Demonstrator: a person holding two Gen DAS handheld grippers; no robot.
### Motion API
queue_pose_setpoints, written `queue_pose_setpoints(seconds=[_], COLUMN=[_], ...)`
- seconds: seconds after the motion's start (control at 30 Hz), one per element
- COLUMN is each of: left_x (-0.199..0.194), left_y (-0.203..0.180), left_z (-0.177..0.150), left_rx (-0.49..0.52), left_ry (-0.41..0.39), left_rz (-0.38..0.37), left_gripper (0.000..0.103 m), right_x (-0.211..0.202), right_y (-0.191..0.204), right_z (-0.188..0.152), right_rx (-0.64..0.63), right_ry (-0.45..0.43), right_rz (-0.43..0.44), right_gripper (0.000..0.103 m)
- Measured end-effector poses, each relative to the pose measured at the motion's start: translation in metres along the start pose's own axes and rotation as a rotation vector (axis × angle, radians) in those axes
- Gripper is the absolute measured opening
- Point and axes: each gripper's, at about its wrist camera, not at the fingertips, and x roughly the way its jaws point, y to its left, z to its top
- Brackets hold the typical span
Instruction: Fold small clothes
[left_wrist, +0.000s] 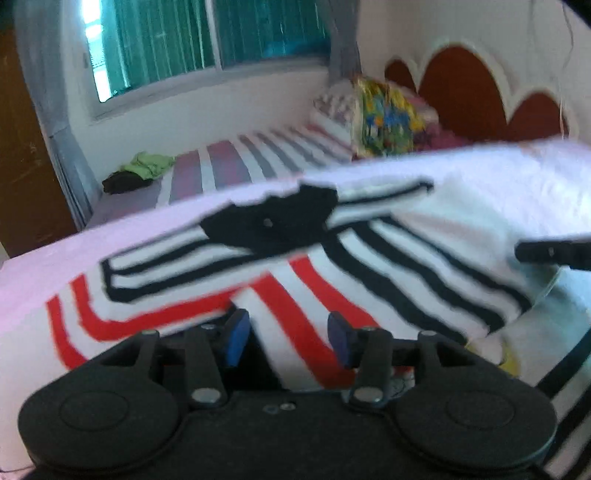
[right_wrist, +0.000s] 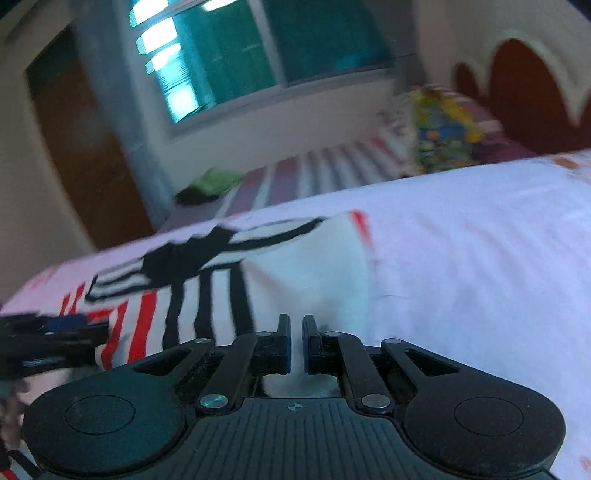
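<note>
Biggest worry: the white knit top with red and black stripes (left_wrist: 295, 266), spread on the pale pink sheet (right_wrist: 480, 240), could bunch up because only one corner looks pinched. Right gripper (right_wrist: 296, 341), nearly closed, seems to nip its hem at 6 o'clock. Left gripper (left_wrist: 288, 338) gapes wide, grabbing nothing.

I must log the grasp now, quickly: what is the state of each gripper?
Left gripper: open, jaws apart over the striped shirt, holding nothing.
Right gripper: nearly closed; whether it pinches the shirt cannot be told.
</note>
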Motion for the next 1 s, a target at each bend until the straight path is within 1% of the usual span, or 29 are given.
queue_pose_setpoints(seconds=[0.03,0.07,0.1,0.13,0.2,0.23,0.27,0.3,0.33,0.37,0.4,0.47,0.53,0.57,0.63,0.67,0.7,0.73,0.77,0.8,0.83,0.87,0.9,0.93,0.97,1.0], left_x=[0.005,0.006,0.005,0.003,-0.001,-0.001,-0.001,0.001,0.005,0.013,0.017,0.019,0.016,0.018,0.027,0.033,0.038,0.04,0.041,0.039,0.036,0.031,0.023,0.014,0.004,-0.005], left_y=[0.002,0.008,0.019,0.026,0.031,0.031,0.027,0.021,0.014,0.009,0.008,0.009,0.004,0.001,-0.005,-0.005,-0.004,-0.001,0.003,0.006,0.006,0.004,0.0,-0.005,-0.011,-0.018], left_z=[-0.005,-0.01,-0.015,-0.018,-0.018,-0.015,-0.011,-0.006,-0.002,0.0,0.002,0.008,0.015,0.019,0.022,0.022,0.021,0.018,0.017,0.015,0.014,0.015,0.015,0.016,0.014,0.011], left_rx=[-0.002,-0.021,-0.049,-0.063,-0.089,-0.095,-0.091,-0.079,-0.062,-0.055,-0.06,-0.077,-0.082,-0.081,-0.08,-0.082,-0.085,-0.093,-0.103,-0.112,-0.111,-0.106,-0.096,-0.092,-0.097,-0.096], left_ry=[0.004,-0.009,-0.008,-0.007,-0.007,-0.005,-0.01,-0.021,-0.025,-0.008,-0.002,-0.004,-0.037,-0.033,-0.015,0.003,0.019,0.011,0.01,0.01,0.01,0.012,0.007,-0.003,-0.017,-0.028], left_rz=[0.015,0.014,0.021,0.021,0.014,0.018,0.025,0.026,0.026,0.034,0.046,0.052,0.06,0.062,0.075,0.082,0.089,0.099,0.105,0.105,0.12,0.135,0.146,0.146,0.136,0.111], left_gripper=[0.052,0.058,0.067,0.069,0.068,0.062,0.06,0.058,0.06,0.061,0.065,0.064,0.063,0.063,0.063,0.064,0.07,0.078,0.079,0.079,0.078,0.074,0.065,0.063,0.063,0.064], right_x=[0.005,0.004,0.0,-0.005,-0.01,-0.01,-0.003,0.005,0.014,0.024,0.035,0.044,0.051,0.056,0.071,0.08,0.09,0.1,0.104,0.104,0.1,0.091,0.077,0.061,0.044,0.028], right_y=[-0.006,-0.017,-0.028,-0.03,-0.022,-0.02,-0.02,-0.02,-0.022,-0.024,-0.027,-0.033,-0.038,-0.039,-0.041,-0.044,-0.049,-0.06,-0.071,-0.081,-0.083,-0.081,-0.078,-0.077,-0.076,-0.073], right_z=[-0.005,-0.009,-0.012,-0.013,-0.01,-0.007,-0.003,0.002,0.006,0.01,0.016,0.035,0.051,0.057,0.067,0.069,0.072,0.073,0.074,0.076,0.078,0.08,0.079,0.076,0.07,0.061], right_rx=[-0.009,0.024,0.065,0.059,0.004,0.0,0.004,0.003,0.0,-0.001,-0.009,0.004,0.017,0.023,0.011,0.003,-0.007,0.011,0.053,0.096,0.092,0.068,0.047,0.042,0.043,0.024], right_ry=[0.017,0.018,0.015,0.021,0.016,0.007,0.001,0.002,0.016,0.036,0.057,0.052,0.03,0.022,0.022,0.03,0.04,0.056,0.051,0.063,0.066,0.048,0.022,0.003,-0.005,-0.008], right_rz=[-0.026,-0.018,-0.005,0.0,-0.01,0.005,0.014,0.003,0.007,0.025,0.047,0.048,0.066,0.083,0.083,0.057,0.001,-0.035,-0.017,0.02,0.027,0.015,0.004,0.027,0.077,0.113], right_gripper=[0.006,0.0,0.0,0.0,0.0,0.0,0.0,0.0,0.0,0.0,0.0,0.0,0.0,0.0,0.0,0.0,0.0,0.0,0.0,0.0,0.0,0.0,0.0,0.0,0.0,0.0])
